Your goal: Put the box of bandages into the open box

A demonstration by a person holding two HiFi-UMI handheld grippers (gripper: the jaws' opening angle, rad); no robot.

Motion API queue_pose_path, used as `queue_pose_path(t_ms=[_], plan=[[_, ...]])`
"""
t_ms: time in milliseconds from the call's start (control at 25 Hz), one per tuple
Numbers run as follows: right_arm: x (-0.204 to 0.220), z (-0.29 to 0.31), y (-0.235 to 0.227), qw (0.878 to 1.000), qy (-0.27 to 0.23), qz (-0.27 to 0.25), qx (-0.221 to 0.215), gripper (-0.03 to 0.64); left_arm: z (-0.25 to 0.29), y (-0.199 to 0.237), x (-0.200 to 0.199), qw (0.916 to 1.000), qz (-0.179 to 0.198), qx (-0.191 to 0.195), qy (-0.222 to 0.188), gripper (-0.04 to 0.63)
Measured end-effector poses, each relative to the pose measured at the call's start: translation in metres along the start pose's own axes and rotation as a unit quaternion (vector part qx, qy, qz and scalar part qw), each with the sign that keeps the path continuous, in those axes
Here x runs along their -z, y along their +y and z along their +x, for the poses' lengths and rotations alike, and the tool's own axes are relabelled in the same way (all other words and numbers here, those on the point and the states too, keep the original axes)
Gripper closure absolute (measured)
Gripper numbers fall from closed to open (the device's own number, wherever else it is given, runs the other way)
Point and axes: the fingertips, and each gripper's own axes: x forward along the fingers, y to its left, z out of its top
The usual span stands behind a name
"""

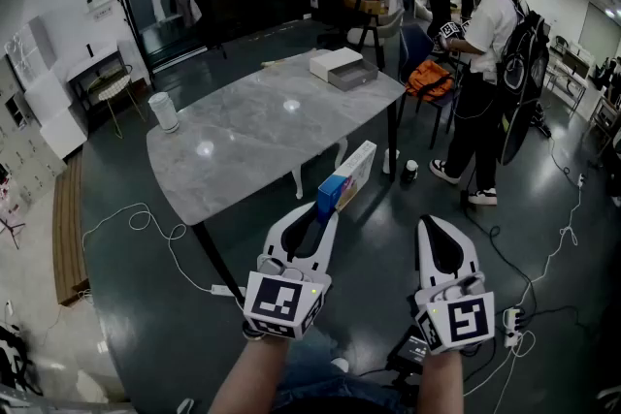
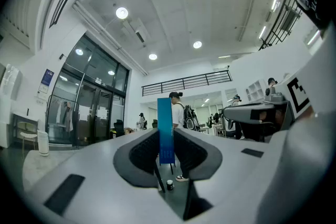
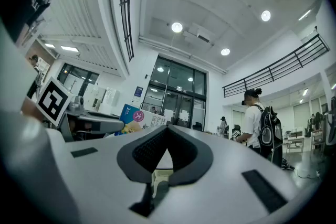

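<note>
The box of bandages, blue at one end and white along its side, is held in the air just off the near edge of the marble table. My left gripper is shut on its blue end. In the left gripper view the box stands as a narrow blue strip between the pads. The open box, grey with a white lid beside it, sits at the table's far corner. My right gripper hangs lower right, shut with nothing in it; its tips meet.
A white cylinder stands at the table's left corner. A person stands right of the table beside a chair with an orange bag. Two cups and cables lie on the floor.
</note>
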Motion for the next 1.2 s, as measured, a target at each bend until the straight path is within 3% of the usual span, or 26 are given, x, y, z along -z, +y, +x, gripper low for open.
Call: queue_pose_path(t_ms=[280, 680, 1040, 1200], plan=[[0.003, -0.007, -0.012, 1.000, -0.003, 0.017, 0.010, 0.592, 0.010, -0.015, -0.004, 0.9995, 0.028, 0.016, 0.007, 0.505], [0.009, 0.020, -0.028, 1.000, -0.010, 0.006, -0.002, 0.592, 0.059, -0.008, 0.010, 0.9995, 0.009, 0.028, 0.007, 0.505], [0.033, 0.129, -0.070, 1.000, 0.021, -0.009, -0.009, 0.592, 0.152, 0.065, 0.028, 0.9995, -0.032, 0.004, 0.001, 0.505], [0.036, 0.187, -0.090, 0.999, 0.025, -0.017, -0.016, 0.591, 0.197, 0.102, 0.029, 0.9994, -0.034, -0.003, -0.004, 0.505]])
